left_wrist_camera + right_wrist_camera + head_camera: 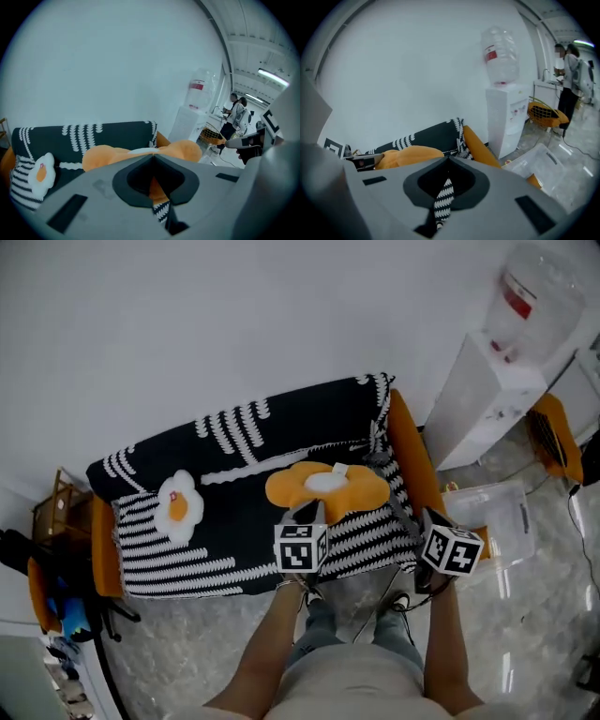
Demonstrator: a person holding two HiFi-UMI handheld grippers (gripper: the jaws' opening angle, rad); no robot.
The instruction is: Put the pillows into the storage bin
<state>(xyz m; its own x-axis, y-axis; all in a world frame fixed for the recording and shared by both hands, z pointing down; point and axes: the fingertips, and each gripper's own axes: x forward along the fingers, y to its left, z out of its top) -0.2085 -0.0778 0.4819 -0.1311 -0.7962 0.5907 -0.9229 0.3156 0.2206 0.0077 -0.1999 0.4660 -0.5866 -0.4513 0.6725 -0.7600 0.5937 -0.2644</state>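
An orange pillow [328,486] with a white centre lies on the seat of a black-and-white striped sofa [234,442]. A white egg-shaped pillow [178,504] with an orange yolk sits near the sofa's left end. The clear storage bin [495,519] stands on the floor to the right of the sofa. My left gripper [315,514] is at the orange pillow's near edge with its jaws shut; orange pillow [140,154] shows just beyond the tips. My right gripper [424,521] is over the sofa's right end, also shut, and only striped cover shows behind its jaws [448,159]. The bin [543,168] lies off to its right.
A white water dispenser [492,381] stands beside the sofa's orange right arm [412,456]. An orange wire basket [558,432] sits further right. A wooden rack [56,507] is left of the sofa. Two people [236,115] stand far off at the right. The floor is glossy marble.
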